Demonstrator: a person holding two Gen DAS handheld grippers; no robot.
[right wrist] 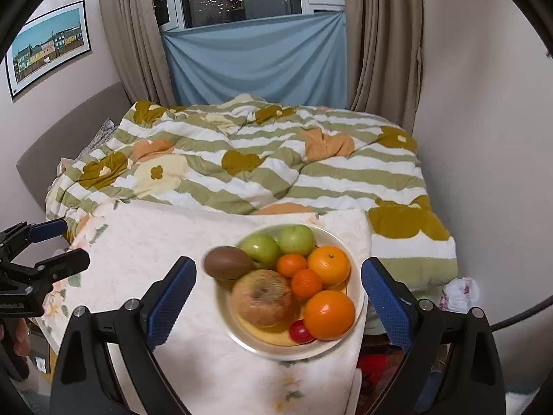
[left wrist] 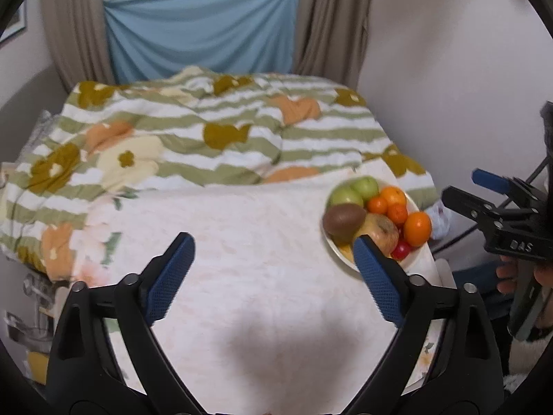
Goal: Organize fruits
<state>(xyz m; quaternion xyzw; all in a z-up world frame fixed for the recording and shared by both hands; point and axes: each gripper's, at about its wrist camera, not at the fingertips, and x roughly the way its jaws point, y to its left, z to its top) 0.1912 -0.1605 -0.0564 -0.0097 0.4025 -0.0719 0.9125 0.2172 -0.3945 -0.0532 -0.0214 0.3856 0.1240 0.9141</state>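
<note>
Cream-glazed ceramic is what the bowl [right wrist: 357, 306] appears to be made of, and all the fruit in view is heaped in it. It stands on the pale floral cloth of the counter [right wrist: 166, 242], near the right-hand edge, in front of the bed [right wrist: 276, 169].

Handling can be judged as follows. The kiwi [right wrist: 226, 263] is perched on the bowl's left rim, partly overhanging it, and would probably roll if nudged; it looks soft, so a light hold across its short axis would suit. The large mottled apple [right wrist: 261, 297] looks heaviest and firm, and would best be taken across its widest part. The two big oranges [right wrist: 329, 314] are smooth and round, likely to slip unless gripped at the middle. The two mandarins [right wrist: 299, 275] and the small red fruit [right wrist: 300, 331] are wedged low among the rest and would be hard to reach cleanly. The two green apples [right wrist: 276, 243] sit at the back, glossy and hard.

The right gripper [right wrist: 276, 297] is held spread wide, with nothing between its blue pads, the bowl lying between them in its view. The left gripper [left wrist: 273, 276] is likewise spread and empty, above bare cloth left of the bowl.

Such a scene fits fruit already gathered into the bowl, or fruit waiting to be sorted out of it.
</note>
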